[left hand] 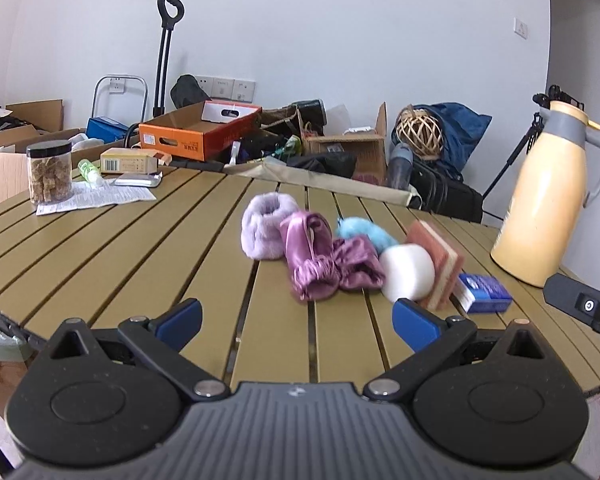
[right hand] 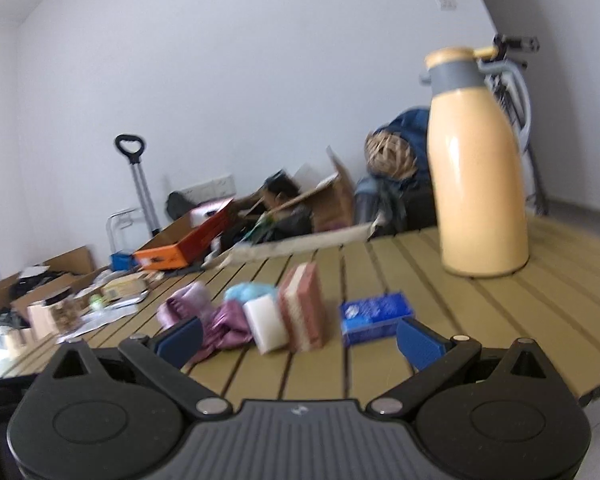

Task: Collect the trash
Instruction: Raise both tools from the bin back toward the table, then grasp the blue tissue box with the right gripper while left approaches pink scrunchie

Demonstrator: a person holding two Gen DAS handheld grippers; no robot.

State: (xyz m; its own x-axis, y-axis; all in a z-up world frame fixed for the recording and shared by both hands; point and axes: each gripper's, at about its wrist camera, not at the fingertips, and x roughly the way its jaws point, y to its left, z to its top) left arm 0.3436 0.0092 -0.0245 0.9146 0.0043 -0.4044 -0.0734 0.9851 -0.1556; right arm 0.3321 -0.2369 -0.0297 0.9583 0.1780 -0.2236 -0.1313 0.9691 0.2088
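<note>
A cluster of small items lies mid-table: a fluffy lilac scrunchie [left hand: 266, 224], purple satin scrunchies [left hand: 320, 260], a light-blue fluffy piece [left hand: 364, 232], a white sponge block [left hand: 407, 272], a pink-and-cream sponge [left hand: 438, 258] standing on edge, and a blue tissue pack [left hand: 485, 292]. My left gripper [left hand: 298, 320] is open just short of the purple scrunchies, with nothing between its fingers. My right gripper [right hand: 300, 338] is open too, facing the white sponge [right hand: 268, 326], the pink sponge [right hand: 304, 308] and the blue pack [right hand: 374, 316]. Part of the right gripper shows at the left wrist view's right edge.
A tall cream thermos jug [left hand: 548, 196] stands at the table's right. At the far left sit a jar of brown cubes [left hand: 50, 172], a printed paper sheet [left hand: 96, 196], a small carton [left hand: 130, 160] and a green bottle [left hand: 90, 170]. Boxes and bags crowd the floor behind the slatted table [left hand: 140, 248].
</note>
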